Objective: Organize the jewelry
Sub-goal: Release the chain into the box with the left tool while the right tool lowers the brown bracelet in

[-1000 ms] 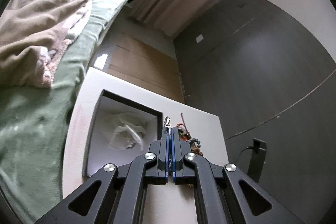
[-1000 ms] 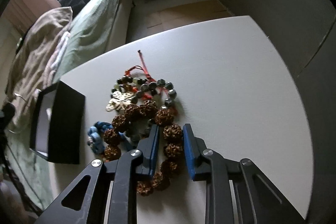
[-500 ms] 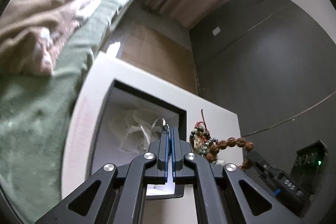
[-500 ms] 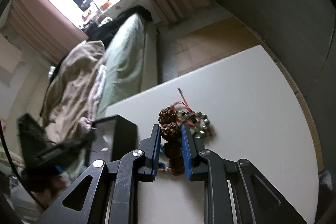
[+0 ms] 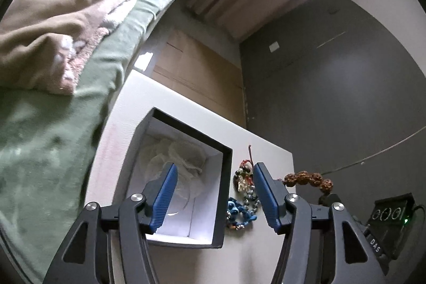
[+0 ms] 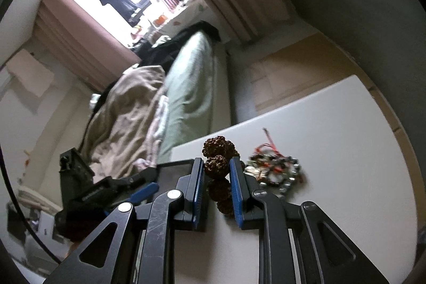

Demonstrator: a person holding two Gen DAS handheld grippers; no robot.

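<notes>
since a second ago: left fingers gone from pinched tight on a thin shiny piece to spreading apart, opening right now, nothing between them. right fingers lifted up off the desk, pinched on the brown bead bracelet as before.

now, from the left gripper outward: hanging over the near edge of the black box, one finger above the white inside, the other above the desk beside it. shiny thin ring lying on the white floor of the box, near a crumpled white pouch. just beside the box, on the desk: blue bead bracelet and a tangle of small beads with a red string.

from the right gripper outward: brown beads squeezed between the pads, rest of the string hanging down below, clear of the desk. small bead tangle on the desk just past the right finger. green bed well behind.

step in hand, most likely: one piece just dropped in the box, next piece picked up and on its way.

next move, probably: pull the left gripper out of the way, carry the brown bracelet over the open box, go low, then let go. needs care so the hanging beads clear the box wall.
</notes>
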